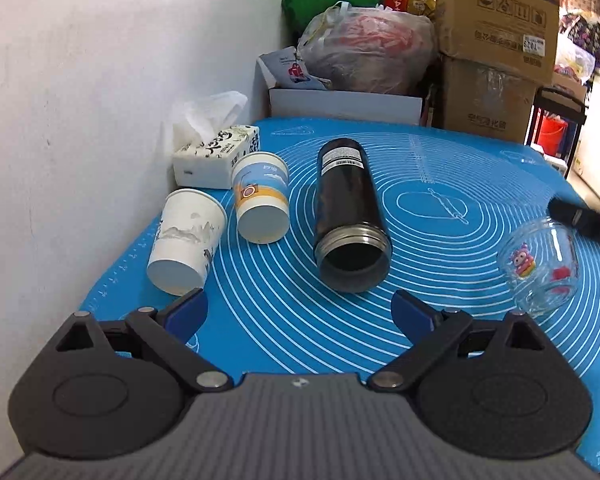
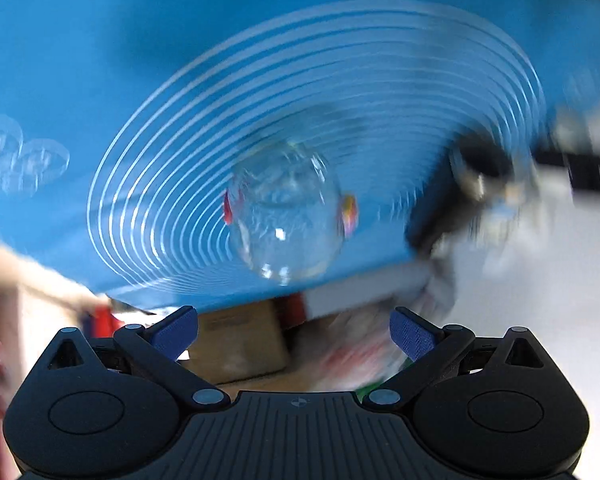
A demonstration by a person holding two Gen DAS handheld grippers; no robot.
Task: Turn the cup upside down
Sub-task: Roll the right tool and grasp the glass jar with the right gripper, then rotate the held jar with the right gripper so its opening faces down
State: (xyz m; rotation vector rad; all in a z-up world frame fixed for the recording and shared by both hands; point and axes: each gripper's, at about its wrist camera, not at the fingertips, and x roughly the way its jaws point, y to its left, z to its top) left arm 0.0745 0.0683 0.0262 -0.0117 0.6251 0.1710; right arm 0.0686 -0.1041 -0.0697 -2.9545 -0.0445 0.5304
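Note:
A small clear glass cup (image 1: 540, 266) with cartoon stickers stands on the blue mat (image 1: 440, 208) at the right, bottom up. In the blurred, rolled right wrist view it (image 2: 286, 210) sits ahead of my open, empty right gripper (image 2: 294, 334), apart from the fingers. My left gripper (image 1: 300, 316) is open and empty, low over the mat's near edge. A black flask (image 1: 348, 216) lies on its side just ahead of it, mouth toward me. Part of the right gripper's dark body (image 1: 588, 220) shows beside the glass cup.
Two paper cups (image 1: 186, 246) (image 1: 262, 196) lie tipped at the left by the white wall. A tissue pack (image 1: 216, 156) sits behind them. Boxes (image 1: 496, 48) and a plastic bag (image 1: 364, 48) crowd the mat's far edge.

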